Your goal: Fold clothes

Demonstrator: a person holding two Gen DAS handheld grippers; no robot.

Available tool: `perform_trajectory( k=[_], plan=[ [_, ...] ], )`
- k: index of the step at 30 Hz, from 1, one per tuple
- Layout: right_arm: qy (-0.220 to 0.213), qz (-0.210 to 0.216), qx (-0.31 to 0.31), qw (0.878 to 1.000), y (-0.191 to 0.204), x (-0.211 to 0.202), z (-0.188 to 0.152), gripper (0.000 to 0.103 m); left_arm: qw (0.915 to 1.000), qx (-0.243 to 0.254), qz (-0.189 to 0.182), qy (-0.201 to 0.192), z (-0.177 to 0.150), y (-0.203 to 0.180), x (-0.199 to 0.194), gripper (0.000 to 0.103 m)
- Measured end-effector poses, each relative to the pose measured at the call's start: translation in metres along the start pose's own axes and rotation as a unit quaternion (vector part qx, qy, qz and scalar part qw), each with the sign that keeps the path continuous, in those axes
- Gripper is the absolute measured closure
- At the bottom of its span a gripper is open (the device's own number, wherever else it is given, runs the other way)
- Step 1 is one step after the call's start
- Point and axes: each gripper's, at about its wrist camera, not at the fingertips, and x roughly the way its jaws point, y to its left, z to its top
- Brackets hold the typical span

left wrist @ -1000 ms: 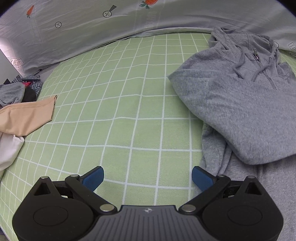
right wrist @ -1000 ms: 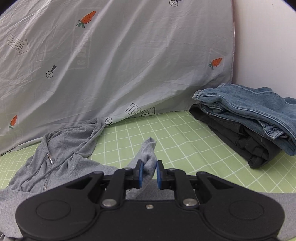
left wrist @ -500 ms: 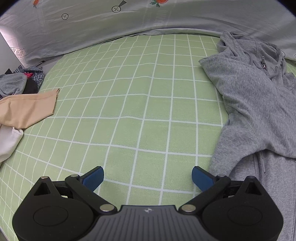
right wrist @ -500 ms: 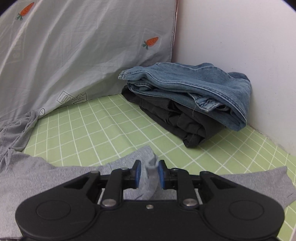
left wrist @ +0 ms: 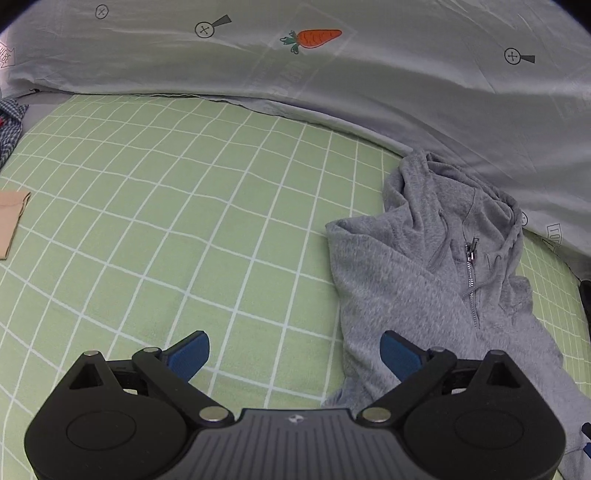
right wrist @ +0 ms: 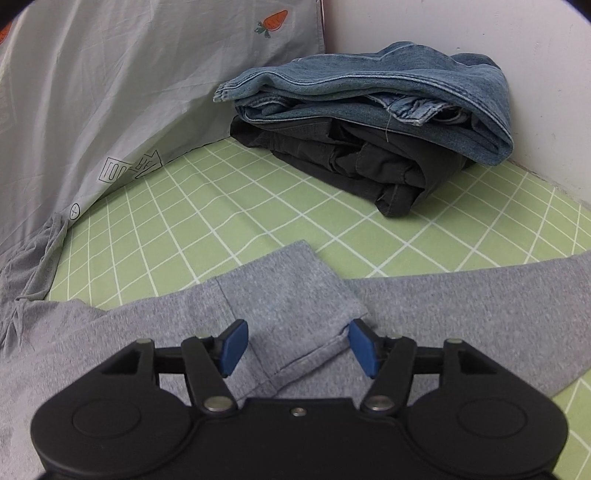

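Observation:
A grey zip hoodie lies on the green checked sheet, hood crumpled toward the pillow, zipper facing up. My left gripper hovers open over the sheet at the hoodie's left edge, its right finger over the grey fabric. In the right wrist view the hoodie's sleeve cuff lies flat across the grey body. My right gripper stands open just behind the cuff, one blue pad on either side, nothing pinched.
A grey carrot-print pillow runs along the back. Folded blue jeans sit on a dark garment by the white wall. A beige cloth and checked fabric lie at the far left.
My right gripper has let go of the sleeve cuff and opened; the cuff now lies flat on the hoodie. The left gripper has swung right toward the hoodie, still open.

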Motion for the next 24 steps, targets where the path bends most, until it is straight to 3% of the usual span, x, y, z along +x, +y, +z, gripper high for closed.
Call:
perform_trajectory(
  k=[3,7,10,11,12,13,14,19,20,23,24],
  plan=[
    [-0.003,-0.007,0.001,1.000,-0.001,0.003,0.001,0.036,0.9998,0.016,-0.008,0.010,0.011,-0.013,0.019,0.023],
    [-0.008,-0.017,0.003,1.000,-0.002,0.007,0.002,0.029,0.9996,0.022,-0.013,0.016,0.019,-0.023,0.037,0.029],
    [-0.011,-0.024,0.005,1.000,-0.004,0.010,0.003,0.031,0.9996,0.018,-0.018,0.015,0.023,-0.027,0.045,0.052],
    [-0.012,-0.026,0.005,1.000,-0.004,0.011,0.004,0.036,0.9997,0.016,-0.017,0.012,0.023,-0.028,0.046,0.074],
    [-0.013,-0.028,0.005,0.999,-0.004,0.012,0.004,0.057,0.9998,0.013,-0.015,0.008,0.023,-0.030,0.046,0.100],
    [-0.015,-0.030,0.001,0.999,-0.004,0.011,0.005,0.090,0.9999,0.010,-0.013,0.003,0.023,-0.031,0.046,0.100],
    [-0.017,-0.031,-0.005,0.999,-0.004,0.009,0.006,0.093,0.9999,0.010,-0.009,-0.005,0.024,-0.032,0.044,0.100],
    [-0.075,-0.023,-0.020,0.997,-0.004,-0.019,0.015,0.095,0.9987,0.006,0.012,-0.049,0.036,-0.026,0.029,0.100],
    [-0.076,-0.018,-0.019,0.997,-0.005,-0.021,0.016,0.095,0.9989,-0.001,0.011,-0.046,0.039,-0.022,0.031,0.100],
    [-0.065,-0.025,-0.018,0.997,-0.006,-0.017,0.013,0.095,0.9963,0.016,0.082,-0.019,0.042,-0.020,0.042,0.102],
    [-0.056,-0.027,-0.013,0.998,-0.007,-0.014,0.011,0.095,0.9965,0.020,0.080,0.000,0.042,-0.018,0.045,0.100]
  ],
)
